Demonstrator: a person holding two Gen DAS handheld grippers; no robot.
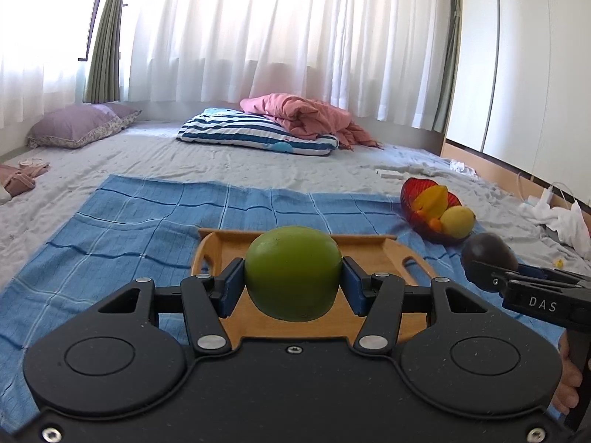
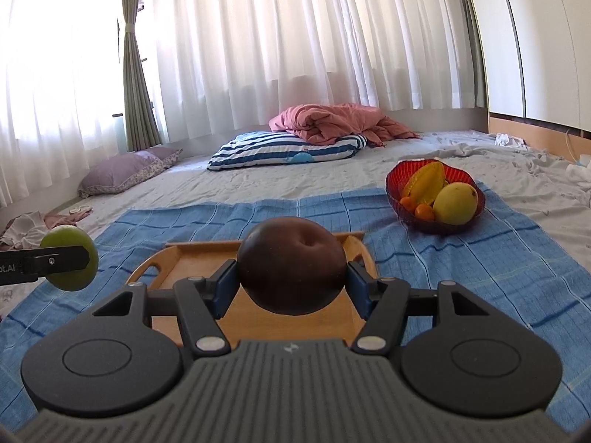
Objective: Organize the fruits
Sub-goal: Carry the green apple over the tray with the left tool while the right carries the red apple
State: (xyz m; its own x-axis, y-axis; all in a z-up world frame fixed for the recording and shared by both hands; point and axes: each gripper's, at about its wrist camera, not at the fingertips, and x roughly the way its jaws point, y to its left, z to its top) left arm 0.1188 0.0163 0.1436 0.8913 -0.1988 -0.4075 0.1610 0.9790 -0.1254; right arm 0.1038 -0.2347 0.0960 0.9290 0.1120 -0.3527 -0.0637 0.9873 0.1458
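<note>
Carrying two fruits at once looks to be the step in hand: the left claw [image 1: 292, 281] is clamped on a green round fruit [image 1: 292, 273], its blue pads pressing either flank, and the right claw [image 2: 291, 277] is clamped the same way on a dark brown-purple fruit [image 2: 291, 264]. Both fruits hang clear above the wooden tray [image 1: 369, 251], which lies bare on the blue checked cloth [image 1: 129, 221] spread over the bed. The red bowl [image 2: 397, 192], already holding a star fruit [image 2: 424, 181], a yellow mango [image 2: 455, 203] and small oranges [image 2: 424, 211], sits on the cloth's far right part, well apart from the tray. Whether these two belong on the tray or in the bowl cannot be told from here; I judge the bowl likelier, since the other fruit is gathered there. Either way the next move calls for bringing each fruit low over its spot before the pads part, as round fruit will roll on soft bedding. Both claws point forward and slightly downward, side by side, the right one just to the right of the left.
</note>
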